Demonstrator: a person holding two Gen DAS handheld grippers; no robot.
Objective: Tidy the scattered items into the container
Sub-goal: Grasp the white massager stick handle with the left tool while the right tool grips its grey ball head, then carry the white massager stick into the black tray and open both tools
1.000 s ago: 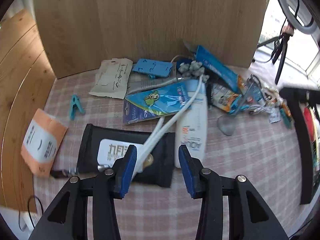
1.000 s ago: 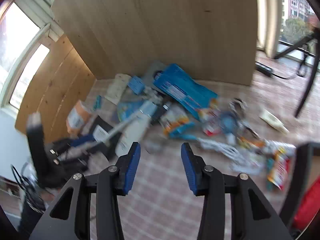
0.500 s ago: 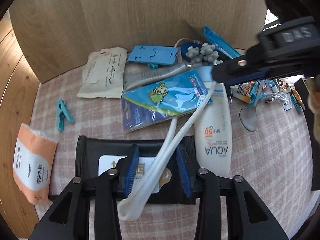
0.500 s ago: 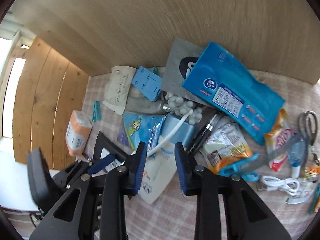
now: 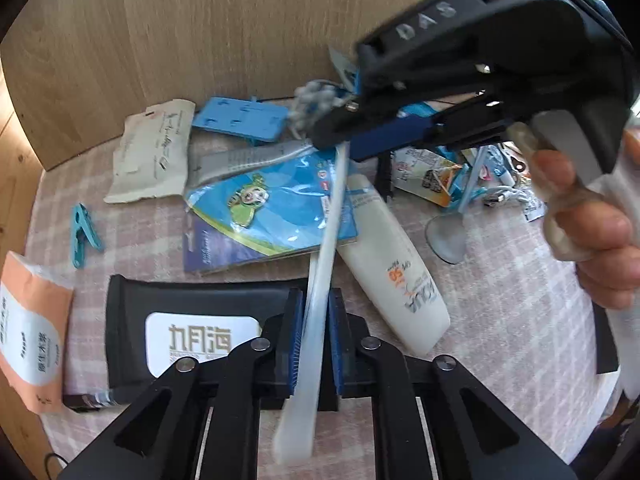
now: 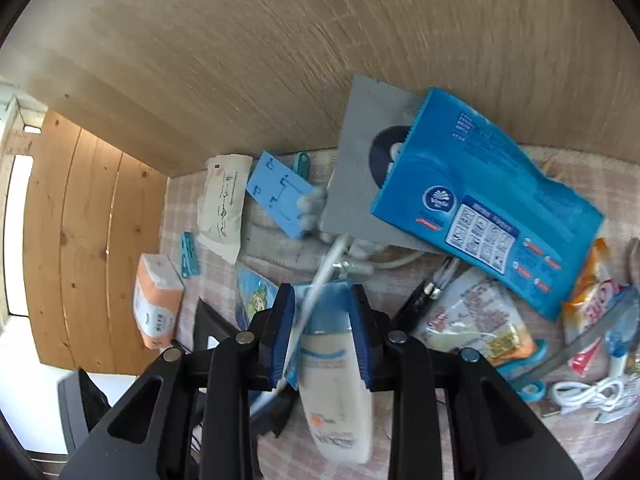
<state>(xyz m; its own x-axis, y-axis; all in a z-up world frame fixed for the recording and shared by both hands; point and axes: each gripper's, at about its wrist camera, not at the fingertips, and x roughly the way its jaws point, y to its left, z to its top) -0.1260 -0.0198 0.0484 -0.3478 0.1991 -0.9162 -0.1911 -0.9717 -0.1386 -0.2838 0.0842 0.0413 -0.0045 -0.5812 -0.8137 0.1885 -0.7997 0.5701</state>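
Observation:
My left gripper [image 5: 314,340] is shut on a white flat handle [image 5: 320,280] that runs up to a head of white knobs [image 5: 316,98]. It hangs over a black wipes pack [image 5: 192,320]. A white sunscreen tube [image 5: 394,276] lies to the right. My right gripper [image 6: 324,332] has its jaws around the tube's blue cap end [image 6: 332,352], with the white handle [image 6: 320,276] running past its left finger. Whether it grips the tube is unclear. The right gripper's body [image 5: 460,64] shows at the upper right of the left wrist view. No container shows.
On the checked cloth [image 5: 500,320] lie a blue cartoon pouch [image 5: 272,208], an orange tissue pack [image 5: 30,328], a teal peg [image 5: 82,230], a blue stand [image 5: 240,118], a paper sachet [image 5: 154,152], a large blue wipes pack [image 6: 480,200], snack bags [image 6: 476,320] and a white cable [image 6: 580,392]. Wooden walls stand behind and left.
My left gripper has closed on the white handle and lifted its near end. My right gripper has swung in from the right and come down over the sunscreen tube's cap end.

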